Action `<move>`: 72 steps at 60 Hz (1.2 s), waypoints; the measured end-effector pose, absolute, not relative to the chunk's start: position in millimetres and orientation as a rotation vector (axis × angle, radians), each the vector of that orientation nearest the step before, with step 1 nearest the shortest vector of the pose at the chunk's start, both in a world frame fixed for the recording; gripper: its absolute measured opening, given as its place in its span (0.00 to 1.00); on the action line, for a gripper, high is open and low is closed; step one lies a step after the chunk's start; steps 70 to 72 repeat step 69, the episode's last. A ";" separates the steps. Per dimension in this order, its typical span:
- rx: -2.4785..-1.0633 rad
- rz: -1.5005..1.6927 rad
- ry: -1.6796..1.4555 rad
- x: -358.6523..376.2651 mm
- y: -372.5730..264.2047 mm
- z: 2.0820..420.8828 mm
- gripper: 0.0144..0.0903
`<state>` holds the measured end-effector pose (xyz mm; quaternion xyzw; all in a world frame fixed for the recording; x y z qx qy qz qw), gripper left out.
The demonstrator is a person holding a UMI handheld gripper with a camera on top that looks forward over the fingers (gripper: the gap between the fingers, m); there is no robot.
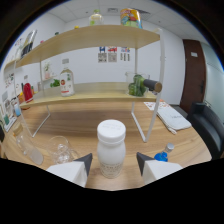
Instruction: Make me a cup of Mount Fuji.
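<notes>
A white plastic bottle with a white screw cap stands upright on the wooden table, right between my gripper's fingers. My gripper is open, with a small gap showing on each side of the bottle, wider at the right finger. The dark fingertips reach about level with the bottle's body. Just left of the left finger stands a clear glass cup. The base of the bottle is hidden behind the gripper body.
A two-level wooden shelf on white legs spans the table beyond the bottle. It carries a red-labelled bottle, a green item and a dark cylinder. A blue-capped bottle lies by the right finger. A black chair stands at right.
</notes>
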<state>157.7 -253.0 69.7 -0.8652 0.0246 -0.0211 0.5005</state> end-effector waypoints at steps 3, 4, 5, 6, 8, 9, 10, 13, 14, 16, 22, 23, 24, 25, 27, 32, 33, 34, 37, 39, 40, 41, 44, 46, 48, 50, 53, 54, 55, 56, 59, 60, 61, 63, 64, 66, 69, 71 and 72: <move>-2.114 -0.074 0.085 158.0 -262.1 78.5 0.94; -2.117 -0.073 0.086 156.0 -265.0 82.5 0.93; -2.118 -0.078 0.088 154.9 -267.7 86.8 0.92; -2.120 -0.085 0.091 154.1 -270.7 91.2 0.92; -2.124 -0.097 0.091 151.8 -276.7 99.6 0.93; -2.128 -0.100 0.087 149.7 -279.8 103.6 0.93; -2.133 -0.104 0.083 147.3 -283.3 107.3 0.93; -2.149 -0.108 0.087 137.8 -292.1 117.5 0.93; -2.153 -0.108 0.086 134.2 -294.7 120.4 0.93; -2.164 -0.113 0.084 127.6 -299.9 125.8 0.93; -2.197 -0.113 0.093 102.3 -314.7 137.1 0.93; -2.200 -0.115 0.095 99.0 -316.6 138.4 0.94; -2.202 -0.116 0.094 95.1 -318.3 139.7 0.94; -2.204 -0.119 0.091 91.2 -319.8 140.7 0.94; -2.203 -0.127 0.085 84.0 -322.8 142.9 0.94; -2.215 -0.139 0.068 65.7 -330.3 144.4 0.94; -2.218 -0.134 0.066 61.7 -331.7 144.1 0.94; -2.221 -0.128 0.065 57.8 -333.1 143.5 0.94; -2.232 -0.109 0.066 46.2 -336.8 141.6 0.94; -2.236 -0.099 0.063 39.8 -338.8 140.6 0.94; -2.238 -0.099 0.062 38.0 -339.9 140.2 0.94; -2.238 -0.099 0.061 36.1 -340.8 140.2 0.94; -2.239 -0.097 0.050 29.7 -343.0 139.1 0.94; -2.245 -0.096 0.043 26.7 -344.3 137.9 0.94; -2.246 -0.087 0.037 22.4 -344.8 137.4 0.94; -2.247 -0.069 0.037 18.0 -344.9 136.5 0.94; -2.255 -0.058 0.036 15.0 -345.8 134.1 0.94; -2.258 -0.064 0.034 15.4 -345.8 133.4 0.94; -2.260 -0.067 0.032 15.3 -346.4 133.4 0.94; -2.261 -0.069 0.032 15.4 -346.3 133.3 0.94; -2.255 -0.067 0.033 14.1 -345.1 134.4 0.94; -2.253 -0.066 0.032 13.6 -344.8 134.7 0.94; -2.254 -0.065 0.031 13.0 -344.8 134.4 0.94; -2.258 -0.062 0.027 11.9 -344.9 133.7 0.94; -2.262 -0.061 0.024 11.3 -345.4 132.9 0.94; -2.268 -0.059 0.021 10.3 -345.9 132.2 0.94; -2.269 -0.057 0.019 9.7 -345.5 131.8 0.94; -2.269 -0.057 0.019 9.7 -345.5 131.8 0.94; -2.269 -0.057 0.019 9.7 -345.5 131.8 0.94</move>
